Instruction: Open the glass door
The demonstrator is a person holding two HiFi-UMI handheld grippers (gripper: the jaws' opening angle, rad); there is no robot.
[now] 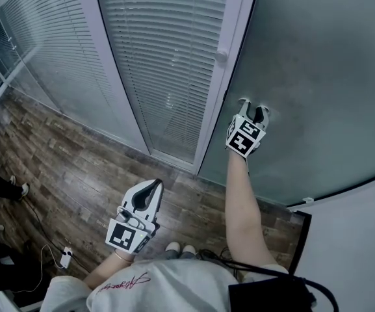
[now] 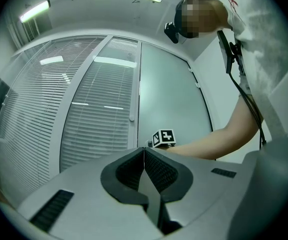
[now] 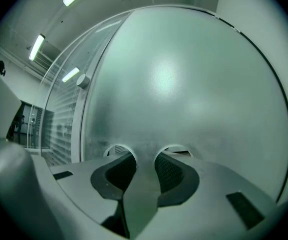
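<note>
2 grippers up. R gripper (image 1: 253, 111) jaws spread, nothing between, tips at frosted glass door (image 1: 323, 70), just right of blinds partition (image 1: 168, 64). L gripper (image 1: 153, 188) jaws pressed together, empty, well clear of door.

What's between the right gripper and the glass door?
Nothing: the right gripper, jaws apart, sits tips-on against the frosted glass door; right gripper view shows no gap.

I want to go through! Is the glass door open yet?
Not yet. Done: the right gripper is at the frosted glass door, open jaw tips against the pane. In hand: it looks set to push. Still to do: the door looks shut, level with its frame; the left gripper is shut, away from it.
</note>
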